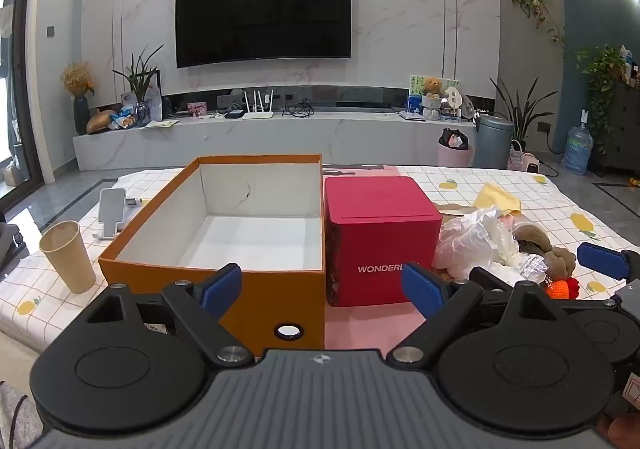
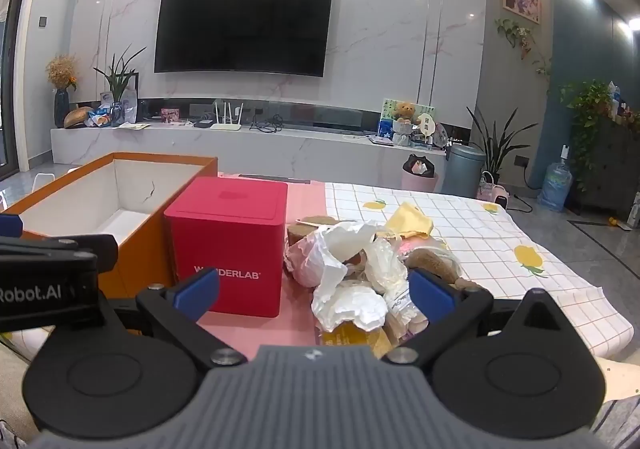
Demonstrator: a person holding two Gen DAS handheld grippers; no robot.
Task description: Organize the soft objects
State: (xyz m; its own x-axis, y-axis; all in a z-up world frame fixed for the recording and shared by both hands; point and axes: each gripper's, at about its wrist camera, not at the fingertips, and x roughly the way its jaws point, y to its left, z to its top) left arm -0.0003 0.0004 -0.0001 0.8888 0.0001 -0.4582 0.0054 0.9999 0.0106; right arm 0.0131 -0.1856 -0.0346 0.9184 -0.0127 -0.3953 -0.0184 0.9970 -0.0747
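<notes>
A pile of soft things (image 2: pixel 352 269) lies on the table right of the red box: crumpled white plastic bags (image 1: pixel 468 237), a brown plush toy (image 1: pixel 544 245), an orange and red knitted piece (image 1: pixel 562 286) and a yellow cloth (image 2: pixel 410 221). An open orange box (image 1: pixel 224 225) with a white inside stands empty at the left. My left gripper (image 1: pixel 322 289) is open and empty, in front of the orange box and the red box (image 1: pixel 380 237). My right gripper (image 2: pixel 316 293) is open and empty, just in front of the pile.
The red box (image 2: pixel 228 241) reads WONDERLAB and stands between the orange box (image 2: pixel 100 201) and the pile. A paper cup (image 1: pixel 68 255) and a white phone stand (image 1: pixel 112 209) are at the left. The table has a checked lemon cloth (image 2: pixel 500 233). A TV wall is behind.
</notes>
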